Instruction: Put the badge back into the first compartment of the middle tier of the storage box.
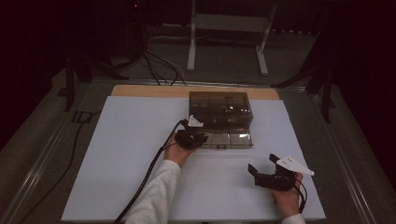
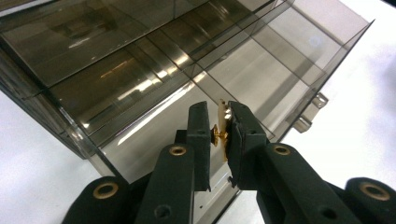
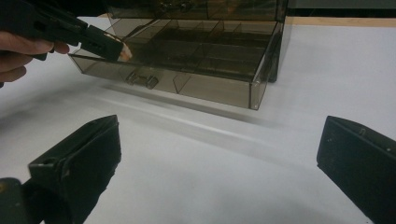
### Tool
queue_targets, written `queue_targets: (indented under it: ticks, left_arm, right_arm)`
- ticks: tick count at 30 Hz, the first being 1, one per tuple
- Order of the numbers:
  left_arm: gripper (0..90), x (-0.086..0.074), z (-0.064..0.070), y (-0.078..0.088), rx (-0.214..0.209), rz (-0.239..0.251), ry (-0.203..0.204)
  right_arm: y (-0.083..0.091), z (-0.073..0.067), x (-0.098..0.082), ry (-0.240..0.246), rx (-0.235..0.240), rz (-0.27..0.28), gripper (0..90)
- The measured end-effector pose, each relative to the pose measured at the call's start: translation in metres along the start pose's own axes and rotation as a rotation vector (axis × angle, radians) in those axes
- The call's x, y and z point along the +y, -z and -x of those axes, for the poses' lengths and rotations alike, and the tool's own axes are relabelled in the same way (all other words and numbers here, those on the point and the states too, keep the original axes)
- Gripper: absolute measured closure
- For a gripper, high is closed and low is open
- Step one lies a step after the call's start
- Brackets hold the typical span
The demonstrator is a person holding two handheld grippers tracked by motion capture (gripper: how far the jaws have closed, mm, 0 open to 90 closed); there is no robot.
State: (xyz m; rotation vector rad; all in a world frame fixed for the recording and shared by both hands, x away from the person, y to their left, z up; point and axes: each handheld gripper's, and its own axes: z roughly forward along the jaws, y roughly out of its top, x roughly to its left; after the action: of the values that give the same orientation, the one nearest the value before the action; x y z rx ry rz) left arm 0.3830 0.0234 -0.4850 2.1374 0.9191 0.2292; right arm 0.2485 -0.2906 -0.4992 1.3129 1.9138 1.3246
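— Holding what, exactly, over that organizer?

— A small gold earring [image 2: 222,132], pinched edge-on between the jaws of my left gripper [image 2: 219,135]. The jaws are pressed close on it, with its little gold post showing in the gap. It hangs just above the pulled-out drawer [image 2: 261,70] of the smoky plastic drawer box [image 1: 220,108], near the drawer's left front corner.

— And how do you mean to set it down well?

— I'd judge the trick is to get well over one compartment, past the divider, dip low before easing the jaws apart — otherwise such a light piece may bounce off the rim onto the white worktop [image 1: 135,154].

— Your other hand?

— My right gripper [image 1: 264,166] rests well apart on the worktop, nearer to me, jaws spread wide with nothing between them.
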Motion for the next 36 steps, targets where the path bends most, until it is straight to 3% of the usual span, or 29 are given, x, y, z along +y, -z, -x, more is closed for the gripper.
queue_targets:
  ticks: [4, 15, 27, 36]
  left_arm:
    - [59.6, 0.000, -0.004, 0.003, 0.048, 0.004, 0.018]
    - [30.3, 0.005, -0.005, 0.014, 0.084, 0.062, 0.031]
    - [16.8, 0.006, -0.007, 0.021, 0.123, 0.105, 0.067]
    - [3.2, 0.007, -0.004, 0.026, 0.095, 0.126, 0.066]
  right_arm:
    - [0.000, 0.000, 0.000, 0.002, 0.000, 0.003, 0.0]
    - [0.000, 0.000, 0.000, 0.003, 0.000, 0.001, 0.0]
    - [0.000, 0.001, 0.000, -0.001, -0.004, 0.002, 0.0]
    - [0.000, 0.000, 0.000, 0.001, -0.007, 0.004, 0.0]
